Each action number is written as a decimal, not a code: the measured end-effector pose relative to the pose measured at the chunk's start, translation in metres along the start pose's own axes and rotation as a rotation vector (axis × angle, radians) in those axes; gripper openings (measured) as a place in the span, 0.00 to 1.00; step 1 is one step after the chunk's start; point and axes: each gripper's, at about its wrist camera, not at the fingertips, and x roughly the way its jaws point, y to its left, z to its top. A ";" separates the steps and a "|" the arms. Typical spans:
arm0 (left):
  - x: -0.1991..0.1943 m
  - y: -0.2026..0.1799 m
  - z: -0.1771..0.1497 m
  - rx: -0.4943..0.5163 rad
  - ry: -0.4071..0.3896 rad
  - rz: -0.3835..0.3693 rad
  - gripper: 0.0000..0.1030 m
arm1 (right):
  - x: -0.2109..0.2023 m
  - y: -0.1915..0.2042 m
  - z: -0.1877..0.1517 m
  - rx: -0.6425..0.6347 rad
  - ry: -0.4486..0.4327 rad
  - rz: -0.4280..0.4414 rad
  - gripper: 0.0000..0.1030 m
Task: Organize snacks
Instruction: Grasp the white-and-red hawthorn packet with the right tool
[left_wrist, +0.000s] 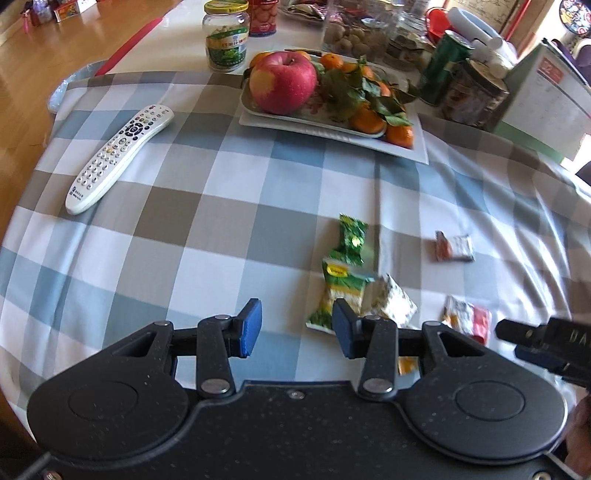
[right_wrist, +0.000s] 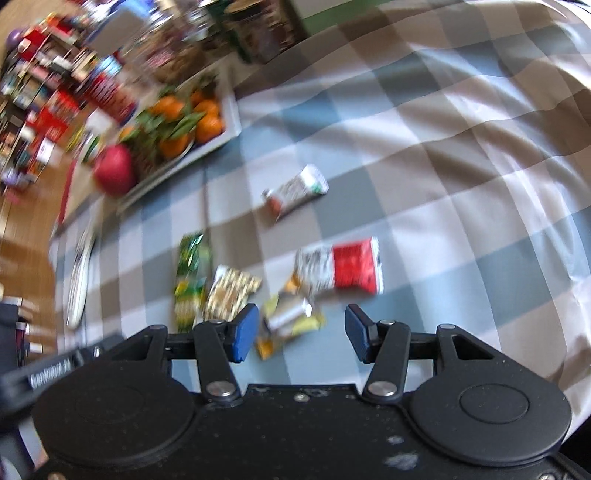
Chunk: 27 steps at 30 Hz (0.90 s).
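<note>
Both grippers were spread wide, holding nothing. Your right gripper (right_wrist: 301, 332) hovered over the yellow packet (right_wrist: 291, 321) in the loose snack cluster on the checked tablecloth (right_wrist: 461, 166); left gripper (left_wrist: 297, 326) sat beside the green packet (left_wrist: 338, 291). Best bet: straddle one wrapper only, drop low before clamping.

Matt checked cloth (left_wrist: 221, 221); glossy foil snack packs (left_wrist: 352, 240).

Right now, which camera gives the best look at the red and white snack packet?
The right wrist view: the red and white snack packet lies whole and unobstructed just ahead of the open right claw. The left wrist view catches it small, blurred and partly behind the claw hardware.
</note>
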 end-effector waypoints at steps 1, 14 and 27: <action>0.002 -0.001 0.002 0.002 0.002 0.002 0.50 | 0.003 -0.001 0.005 0.014 -0.003 -0.008 0.53; 0.009 -0.011 0.004 0.026 0.030 -0.008 0.50 | 0.047 -0.013 0.037 0.050 -0.044 -0.049 0.53; 0.000 -0.003 0.010 0.012 0.001 0.007 0.50 | 0.078 0.018 0.054 0.026 -0.131 0.022 0.53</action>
